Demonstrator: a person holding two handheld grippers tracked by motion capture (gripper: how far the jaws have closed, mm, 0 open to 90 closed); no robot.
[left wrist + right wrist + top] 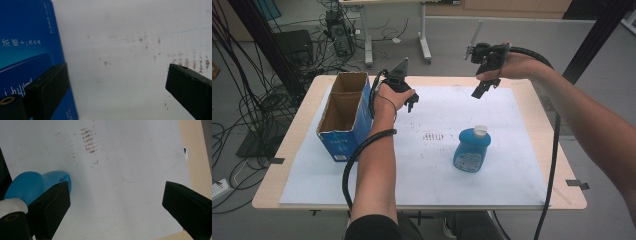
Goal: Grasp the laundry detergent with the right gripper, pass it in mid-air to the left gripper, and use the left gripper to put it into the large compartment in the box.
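Two grippers hang above the white sheet (422,165) on the worktop (552,145), and neither holds anything: the left gripper (411,102) sits left of centre in the high view, just beside the open blue box (343,120), its jaws wide apart over bare sheet, while the right gripper (479,90) hovers in the upper middle, jaws likewise spread. The blue bottle (472,149) stands right of centre in the high view, well apart from the box, and shows at the lower left of the right gripper view (32,187) near one jaw. It looks like the reach for the bottle is the step in hand; to do it well, the right gripper should probably come down with the body centred between the jaws and close across the narrower waist below the white cap (481,131), not on the cap itself, which could slip. The bottle stands upright, long axis vertical, cap up, its label facing the lower edge of the high view.
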